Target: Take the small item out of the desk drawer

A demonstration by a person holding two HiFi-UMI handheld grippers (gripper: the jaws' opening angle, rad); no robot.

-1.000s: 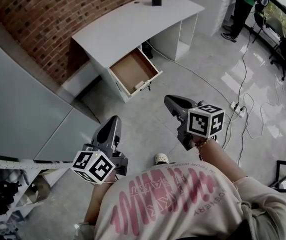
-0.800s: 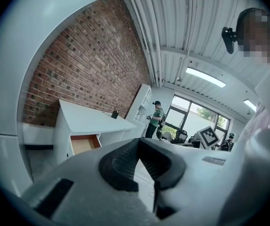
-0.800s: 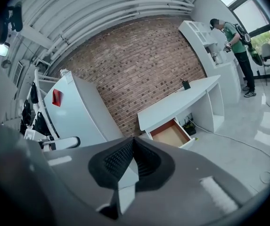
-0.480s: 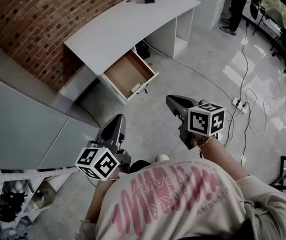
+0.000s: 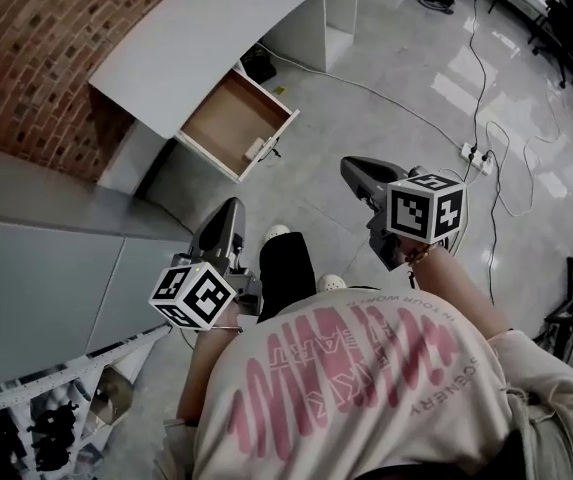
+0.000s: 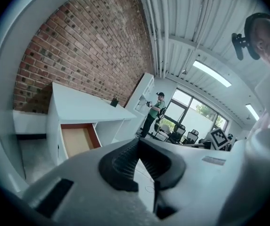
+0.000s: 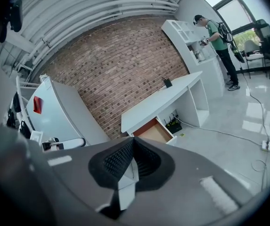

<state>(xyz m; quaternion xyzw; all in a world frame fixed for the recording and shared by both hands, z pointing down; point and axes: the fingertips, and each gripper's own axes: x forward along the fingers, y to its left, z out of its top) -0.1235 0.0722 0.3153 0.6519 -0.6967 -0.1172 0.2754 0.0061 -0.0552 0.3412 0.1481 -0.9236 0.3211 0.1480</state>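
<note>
Brick wall (image 5: pixel 36 48) at left, white tabletop (image 5: pixel 216 28), glossy grey floor (image 5: pixel 386 58) rightward. Open wood-lined drawer (image 5: pixel 228 118) below, small pale item (image 5: pixel 256 149) at its front edge. Left gripper (image 5: pixel 231 210), right gripper (image 5: pixel 352 167) well short of it, jaws closed tight, empty.

Office — desk (image 5: pixel 216 28), swivel chairs (image 6: pixel 176 133).
</note>
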